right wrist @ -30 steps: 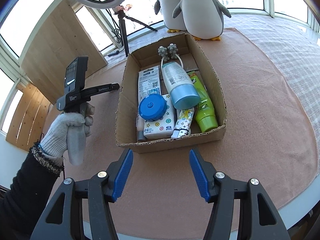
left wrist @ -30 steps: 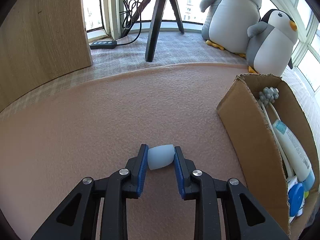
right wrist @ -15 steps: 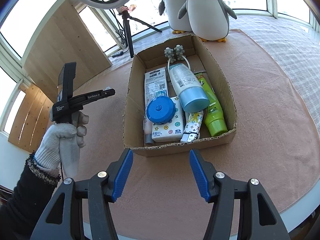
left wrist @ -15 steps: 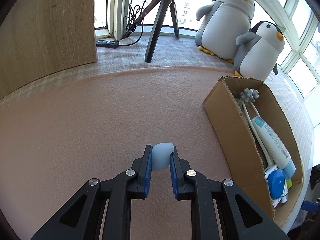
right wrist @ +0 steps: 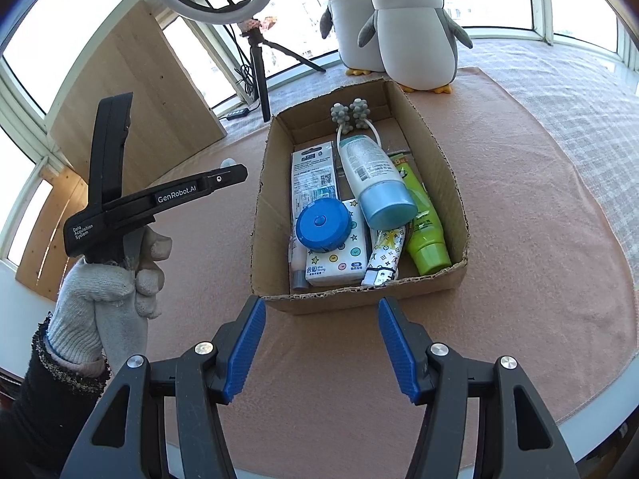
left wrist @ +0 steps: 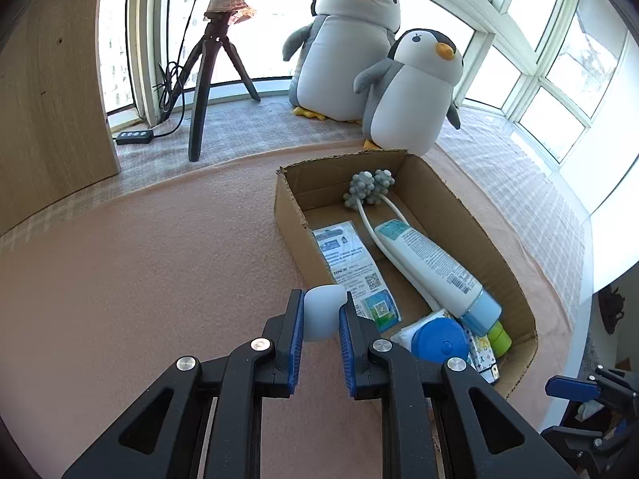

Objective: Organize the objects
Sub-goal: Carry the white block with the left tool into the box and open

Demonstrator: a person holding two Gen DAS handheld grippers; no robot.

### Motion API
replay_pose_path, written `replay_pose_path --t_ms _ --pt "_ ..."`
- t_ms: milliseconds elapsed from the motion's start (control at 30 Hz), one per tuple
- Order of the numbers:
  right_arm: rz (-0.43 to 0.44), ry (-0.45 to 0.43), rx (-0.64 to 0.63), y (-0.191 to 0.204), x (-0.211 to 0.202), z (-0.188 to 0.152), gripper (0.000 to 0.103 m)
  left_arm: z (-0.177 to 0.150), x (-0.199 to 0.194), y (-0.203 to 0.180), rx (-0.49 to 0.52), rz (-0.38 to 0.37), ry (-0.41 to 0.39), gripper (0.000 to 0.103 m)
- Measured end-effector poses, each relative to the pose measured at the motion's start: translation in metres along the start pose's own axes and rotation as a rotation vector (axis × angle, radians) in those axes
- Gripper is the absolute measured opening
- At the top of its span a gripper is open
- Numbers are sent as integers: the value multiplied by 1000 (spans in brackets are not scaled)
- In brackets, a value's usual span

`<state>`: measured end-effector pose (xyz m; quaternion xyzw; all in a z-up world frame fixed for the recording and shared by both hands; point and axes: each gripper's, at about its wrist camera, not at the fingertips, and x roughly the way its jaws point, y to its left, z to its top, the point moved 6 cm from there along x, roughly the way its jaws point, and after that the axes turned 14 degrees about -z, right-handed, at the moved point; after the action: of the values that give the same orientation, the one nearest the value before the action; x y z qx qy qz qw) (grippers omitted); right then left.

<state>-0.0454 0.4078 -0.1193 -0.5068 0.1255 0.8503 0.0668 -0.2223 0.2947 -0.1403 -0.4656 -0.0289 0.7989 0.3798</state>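
My left gripper [left wrist: 322, 311] is shut on a pale blue soft lump [left wrist: 322, 311] and holds it in the air beside the left wall of the cardboard box [left wrist: 289, 215]. In the right wrist view the same gripper [right wrist: 233, 167] is carried by a gloved hand [right wrist: 100, 291] left of the box [right wrist: 447, 167]. The box holds a white bottle with a blue cap [right wrist: 373, 177], a green tube [right wrist: 425, 231], a round blue case [right wrist: 322, 225], a tissue pack [right wrist: 337, 263] and a grey massager [right wrist: 351, 113]. My right gripper [right wrist: 321, 343] stands open before the box's near wall.
Two plush penguins [right wrist: 411, 28] sit behind the box. A ring light on a tripod [right wrist: 255, 60] and a wooden board [right wrist: 131, 92] stand at the back left. A pink cloth [right wrist: 539, 207] covers the table, whose edge runs near right [right wrist: 599, 391].
My left gripper closed on the pale blue lump, lifted it off the cloth and carried it right, up to the box's left wall. The right gripper stayed open and shifted little.
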Motion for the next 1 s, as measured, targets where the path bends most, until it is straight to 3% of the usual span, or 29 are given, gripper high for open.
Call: replay_pose_path --t_ms 367,533,667,1000 --pt "-8 -2 11 -9 -2 -2 55 -2 27 -35 40 -38 43 21" --pt "-10 -1 14 -11 -2 -3 55 0 29 -42 47 -50 45 38" --pt "-9 0 13 -11 -2 -3 55 1 27 -42 36 -48 34 61" --pt "-13 1 4 -5 -2 -4 55 2 15 -38 28 -44 18 61"
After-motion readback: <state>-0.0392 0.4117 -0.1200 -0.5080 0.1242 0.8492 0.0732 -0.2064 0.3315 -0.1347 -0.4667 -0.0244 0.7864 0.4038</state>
